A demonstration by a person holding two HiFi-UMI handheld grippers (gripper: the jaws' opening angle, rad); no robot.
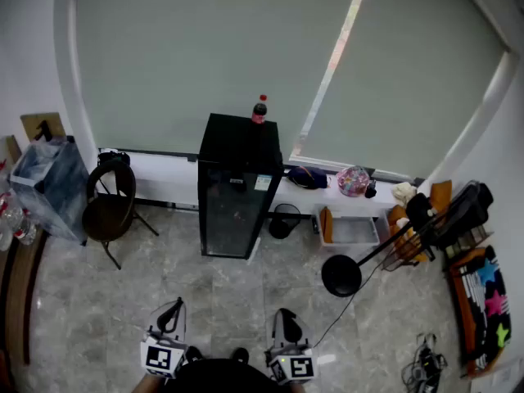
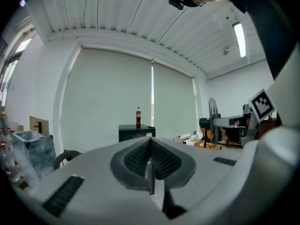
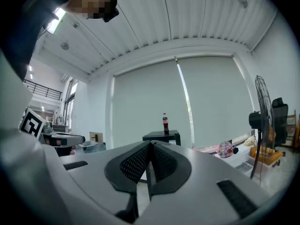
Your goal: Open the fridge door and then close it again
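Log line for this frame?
stage: not started | fridge: door shut, untouched | left claw: shut, empty | right claw: shut, empty

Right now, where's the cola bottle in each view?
Head view: bottle upper centre, on the fridge.
Left gripper view: bottle just left of centre, on the fridge.
Right gripper view: bottle just right of centre, on the fridge.
Shared landmark: the black fridge beneath it.

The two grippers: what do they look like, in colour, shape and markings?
Both are alike. The left gripper and right gripper have pale grey rounded bodies with dark meshed pads. Each carries a white cube with black square markers.
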